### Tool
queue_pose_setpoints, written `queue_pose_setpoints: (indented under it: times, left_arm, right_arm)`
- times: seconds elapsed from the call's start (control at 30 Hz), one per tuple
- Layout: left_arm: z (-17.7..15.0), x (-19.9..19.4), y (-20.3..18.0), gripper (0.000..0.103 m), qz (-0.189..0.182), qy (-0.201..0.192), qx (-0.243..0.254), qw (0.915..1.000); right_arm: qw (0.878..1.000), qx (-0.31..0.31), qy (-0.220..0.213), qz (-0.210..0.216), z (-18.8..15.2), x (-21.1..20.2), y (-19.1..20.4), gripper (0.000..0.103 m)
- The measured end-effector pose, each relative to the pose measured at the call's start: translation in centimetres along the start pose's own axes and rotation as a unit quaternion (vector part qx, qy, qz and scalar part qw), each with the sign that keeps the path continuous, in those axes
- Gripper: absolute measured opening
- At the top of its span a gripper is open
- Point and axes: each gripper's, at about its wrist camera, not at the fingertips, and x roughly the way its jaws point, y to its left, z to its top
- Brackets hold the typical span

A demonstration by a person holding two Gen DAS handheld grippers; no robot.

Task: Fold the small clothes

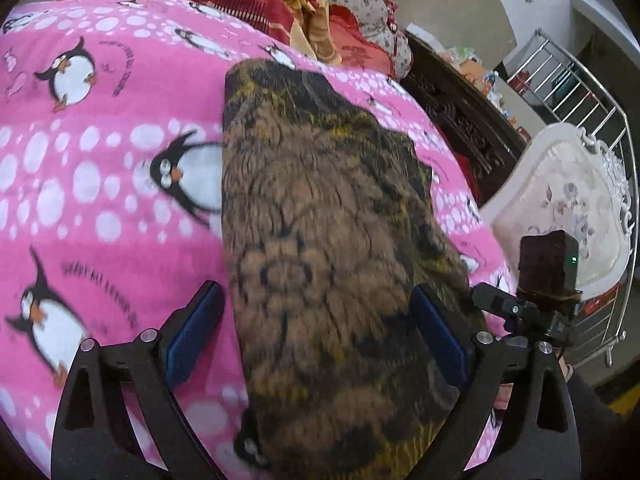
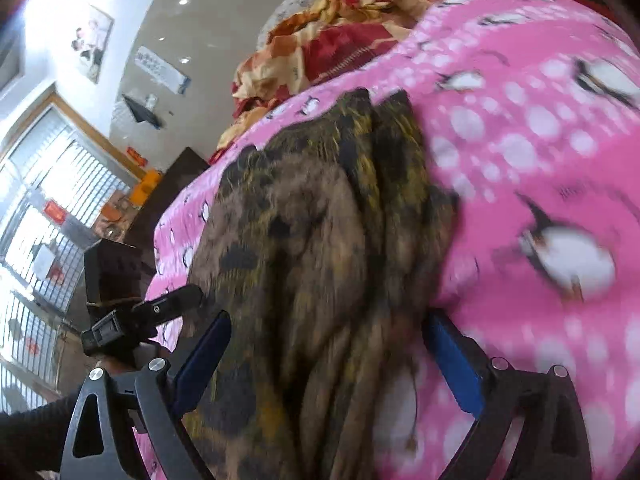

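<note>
Left wrist view: left gripper (image 1: 316,332) and right gripper (image 2: 326,356) straddle the brown patterned garment (image 1: 320,240), jaws apart, likely mid-fold; next, pinch an edge.

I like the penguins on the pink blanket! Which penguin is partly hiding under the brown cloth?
The big penguin in the middle of the pink blanket, seen from the left wrist. The brown patterned cloth covers its right side, while the other big penguins show whole.

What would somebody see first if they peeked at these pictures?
The bright pink penguin blanket fills most of both views. Lying on it in the middle is a brown and yellow patterned cloth, bunched into folds in the right wrist view. Behind the blanket sits a heap of red and gold bedding.
</note>
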Motion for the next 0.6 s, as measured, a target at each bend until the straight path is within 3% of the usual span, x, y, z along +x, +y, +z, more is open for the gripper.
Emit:
queue_pose_setpoints:
  times: [0.1,0.17,0.23,0.33,0.43,0.53,0.57,0.6]
  left_arm:
    - [0.2,0.4,0.0,0.102,-0.012,-0.010,0.006,0.9999]
    - [-0.1,0.4,0.0,0.102,-0.015,-0.016,0.018,0.9996]
    - [-0.3,0.3,0.1,0.102,-0.020,-0.022,0.019,0.9994]
    - [-0.7,0.1,0.5,0.101,-0.024,-0.027,0.015,0.9992]
    - [-0.9,-0.3,1.1,0.099,-0.027,-0.035,0.007,0.9990]
    - [-0.8,-0.3,1.3,0.099,-0.027,-0.038,-0.005,0.9989]
    - [-0.6,-0.2,1.3,0.096,-0.026,-0.037,-0.009,0.9989]
    - [-0.4,-0.3,1.3,0.080,-0.022,-0.037,-0.020,0.9989]
  right_arm:
    - [1.000,-0.016,0.000,0.010,1.3,1.1,-0.1,0.096]
    - [1.000,-0.026,0.005,0.010,1.6,1.5,0.0,0.089]
    - [0.999,-0.027,0.009,0.031,1.4,1.6,-0.2,0.067]
    - [0.999,-0.017,0.011,0.047,1.2,1.5,-0.7,0.052]
    - [0.998,0.003,0.012,0.067,1.1,1.5,-1.5,0.048]
    - [0.998,0.004,0.026,0.049,1.5,2.3,-1.2,0.048]
    - [0.999,0.002,0.030,0.044,1.7,2.5,-1.1,0.048]
    - [0.999,0.001,0.032,0.041,1.8,2.7,-0.9,0.048]
